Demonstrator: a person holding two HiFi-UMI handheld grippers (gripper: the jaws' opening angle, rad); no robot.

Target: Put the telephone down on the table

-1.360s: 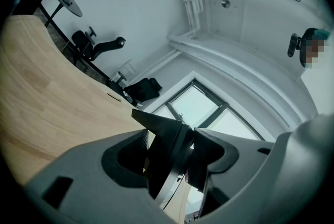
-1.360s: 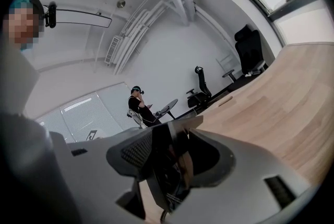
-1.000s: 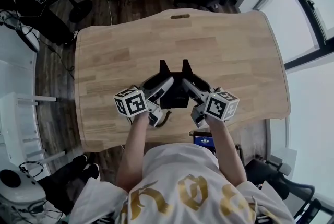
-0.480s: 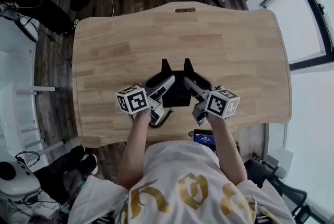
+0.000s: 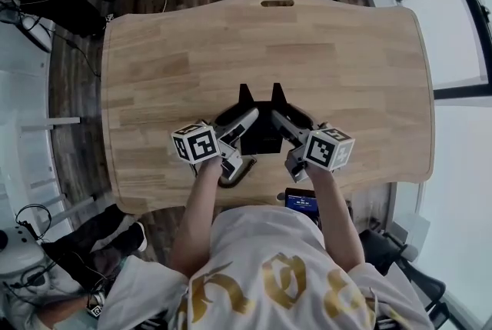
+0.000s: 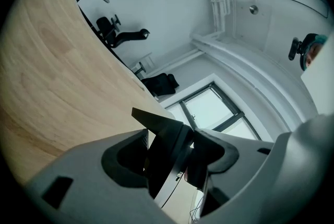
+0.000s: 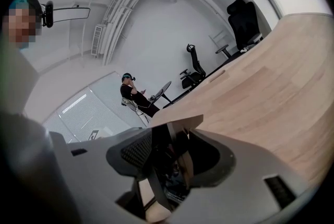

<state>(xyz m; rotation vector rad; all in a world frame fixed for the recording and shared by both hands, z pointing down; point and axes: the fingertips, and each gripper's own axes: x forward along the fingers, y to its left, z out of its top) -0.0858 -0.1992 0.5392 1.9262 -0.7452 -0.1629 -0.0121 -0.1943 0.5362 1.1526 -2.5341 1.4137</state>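
A black telephone [image 5: 260, 132] with two pointed ends is held between both grippers over the near middle of the wooden table [image 5: 346, 59]. My left gripper [image 5: 244, 123] is shut on its left side, my right gripper [image 5: 280, 123] on its right side. In the left gripper view the black telephone body [image 6: 167, 155] is clamped between the jaws of the left gripper [image 6: 169, 157], with the table [image 6: 47, 77] beyond. In the right gripper view the telephone [image 7: 169, 157] fills the gap of the right gripper [image 7: 172, 157]. I cannot tell whether it touches the table.
A dark cord [image 5: 238, 171] curls on the table by the left gripper. A small lit screen [image 5: 301, 203] sits at the person's waist, below the near table edge. A slot [image 5: 277, 3] marks the far edge. Office chairs and another person [image 7: 130, 90] stand beyond the table.
The head view has shifted a little. Both grippers still hold the telephone in nearly the same spot, slightly nearer the table's front edge.
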